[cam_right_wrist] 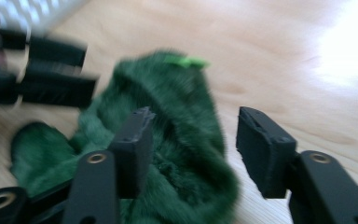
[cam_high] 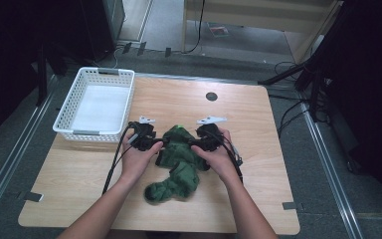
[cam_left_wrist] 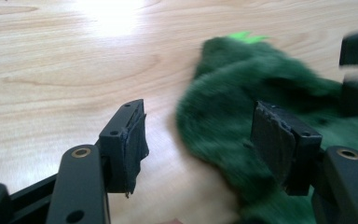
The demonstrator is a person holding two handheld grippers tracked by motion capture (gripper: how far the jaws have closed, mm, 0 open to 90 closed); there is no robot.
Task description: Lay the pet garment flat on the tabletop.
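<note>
white slatted basket [cam_high: 95, 104] at the far left of the wooden table [cam_high: 258, 164], small dark round hole [cam_high: 211, 96] near its far edge, cables [cam_high: 288, 117] on the grey floor

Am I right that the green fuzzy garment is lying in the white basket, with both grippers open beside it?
Not quite: the high view shows the green fuzzy garment on the wooden table, outside the white basket. The left gripper and right gripper are open beside it.

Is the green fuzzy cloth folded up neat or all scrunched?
Scrunched. The green cloth lies in a lumpy heap on the table, with bumps and folds going every way, not flat or squared.
</note>
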